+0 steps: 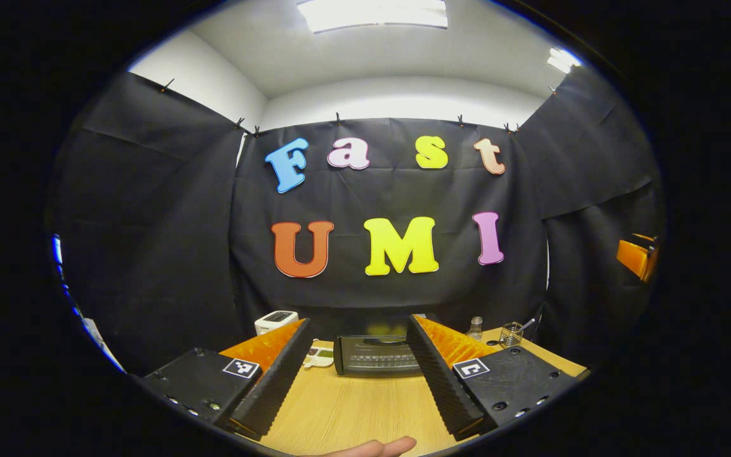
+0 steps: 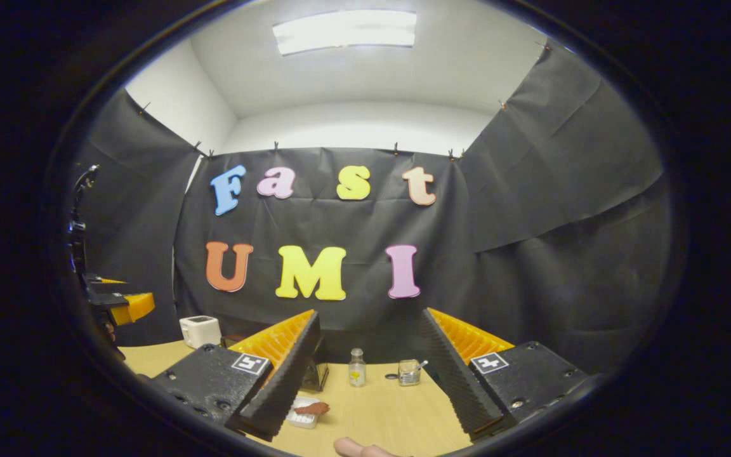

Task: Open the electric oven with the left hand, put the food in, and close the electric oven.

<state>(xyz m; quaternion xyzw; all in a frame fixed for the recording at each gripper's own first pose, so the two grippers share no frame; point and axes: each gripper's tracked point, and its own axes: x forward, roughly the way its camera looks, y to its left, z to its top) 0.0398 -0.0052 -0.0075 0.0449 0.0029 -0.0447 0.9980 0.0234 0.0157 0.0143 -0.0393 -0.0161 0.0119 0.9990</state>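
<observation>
jaws of both grippers spread wide, gripping nothing; electric oven (image 1: 375,355) door closed on table (image 1: 353,406).

The wooden table (image 1: 353,406) carries the electric oven (image 1: 375,355), a bottle (image 2: 357,368) and a food tray (image 2: 305,412).

Left claw (image 1: 358,368) hangs over the tabletop (image 1: 353,412), fingers spread wide and empty. Right claw (image 2: 368,374) likewise, a fingertip (image 2: 356,448) beneath it.
</observation>
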